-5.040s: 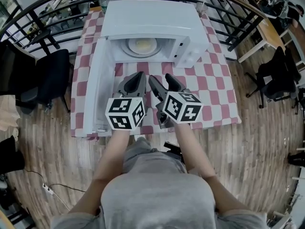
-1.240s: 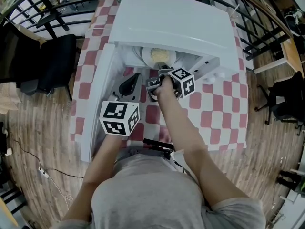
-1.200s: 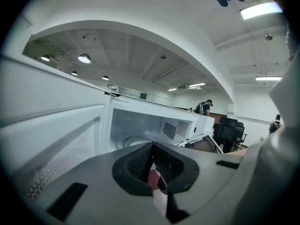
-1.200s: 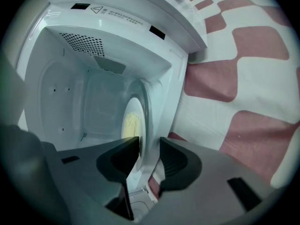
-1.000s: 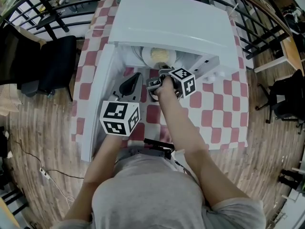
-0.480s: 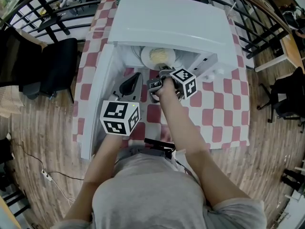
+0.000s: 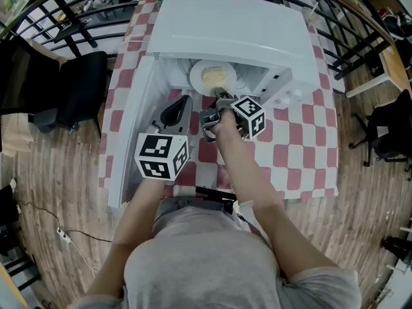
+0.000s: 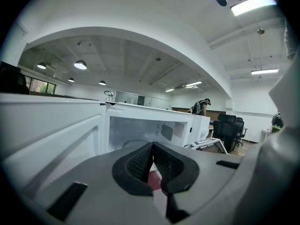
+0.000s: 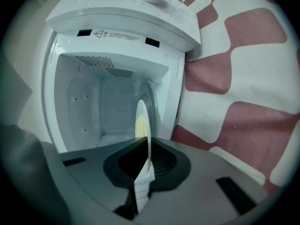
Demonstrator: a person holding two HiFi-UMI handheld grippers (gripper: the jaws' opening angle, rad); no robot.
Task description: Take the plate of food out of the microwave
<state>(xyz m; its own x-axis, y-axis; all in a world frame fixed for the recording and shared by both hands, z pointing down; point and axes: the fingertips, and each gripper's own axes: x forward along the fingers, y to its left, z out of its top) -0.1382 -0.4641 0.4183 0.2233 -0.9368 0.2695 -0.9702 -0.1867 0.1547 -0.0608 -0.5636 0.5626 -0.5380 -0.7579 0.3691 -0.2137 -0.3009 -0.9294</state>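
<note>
The plate point(image 7: 213, 78) with pale yellow food point(image 7: 215, 74) sits at the mouth of the open microwave point(image 7: 232, 28), its near rim toward the person. The right gripper point(image 7: 221, 98) has its jaws pinched shut on that rim. In the right gripper view, the plate point(image 9: 142, 121) runs edge-on between the right gripper's point(image 9: 146, 165) pads. The right forearm point(image 7: 238, 166) stretches forward over the checked tablecloth point(image 7: 293, 143). The left gripper point(image 7: 182, 105) is held back beside the swung-open door point(image 7: 131, 140), and the left gripper's point(image 8: 153, 165) jaws are pressed together on nothing. The microwave's roof cuts off the plate's far rim, and the food shows only as a sliver in the right gripper view.
</note>
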